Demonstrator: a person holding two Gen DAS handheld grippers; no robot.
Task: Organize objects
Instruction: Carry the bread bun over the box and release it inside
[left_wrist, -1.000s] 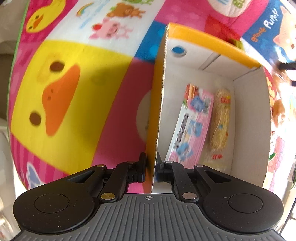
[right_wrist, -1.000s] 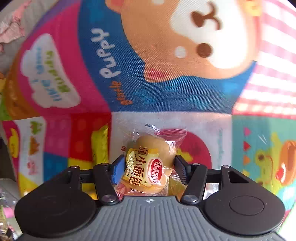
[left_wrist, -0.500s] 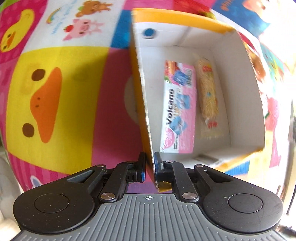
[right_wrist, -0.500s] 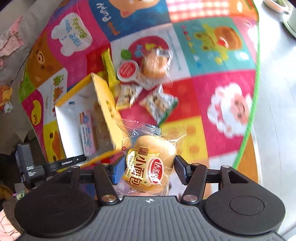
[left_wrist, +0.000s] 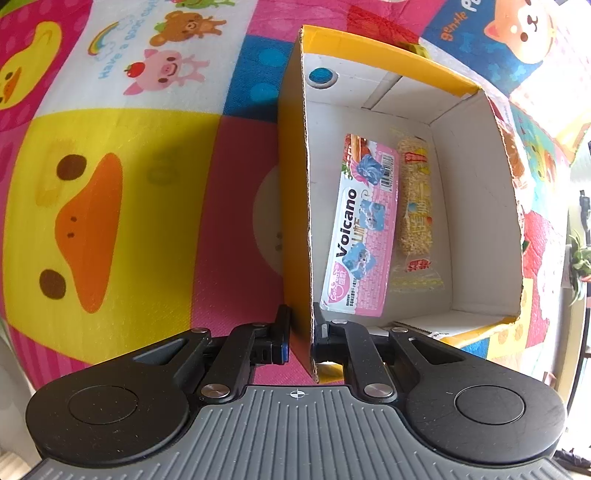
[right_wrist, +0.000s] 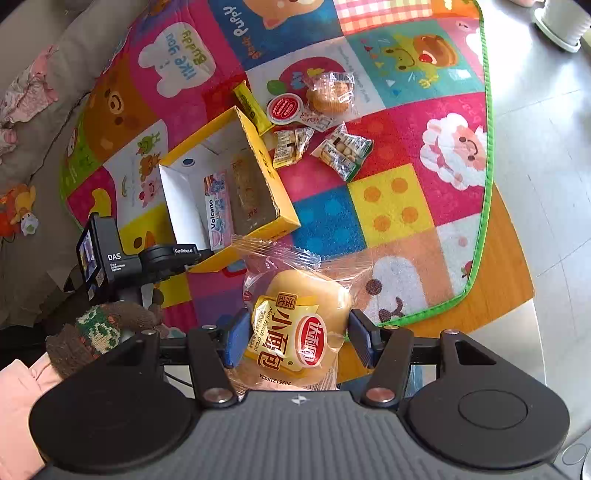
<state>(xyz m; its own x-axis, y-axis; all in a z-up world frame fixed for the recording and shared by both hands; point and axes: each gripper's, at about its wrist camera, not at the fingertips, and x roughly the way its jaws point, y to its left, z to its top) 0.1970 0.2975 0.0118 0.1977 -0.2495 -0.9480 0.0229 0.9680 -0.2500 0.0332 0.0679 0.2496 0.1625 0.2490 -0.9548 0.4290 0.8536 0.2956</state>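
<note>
Carrying the wrapped bun (right_wrist: 301, 325) over to the yellow box (right_wrist: 284, 218) is the step in hand, and the right gripper (right_wrist: 295, 341) has it pinched between half-open jaws, both pads pressing the wrapper, well above the play mat (right_wrist: 391, 206). The left gripper (left_wrist: 300, 334) is nearly closed on the box's near side wall, which steadies it for the drop. Inside the box a pink Volcano packet (left_wrist: 360, 236) and a grain bar (left_wrist: 415, 206) lie side by side, leaving bare floor toward the far wall. My advice is to bring the bun down over that bare strip, low enough that the crinkly wrapper clears the rim, then let go. Several loose snacks (right_wrist: 343, 149) lie beyond the box, so the job looks about a third done
</note>
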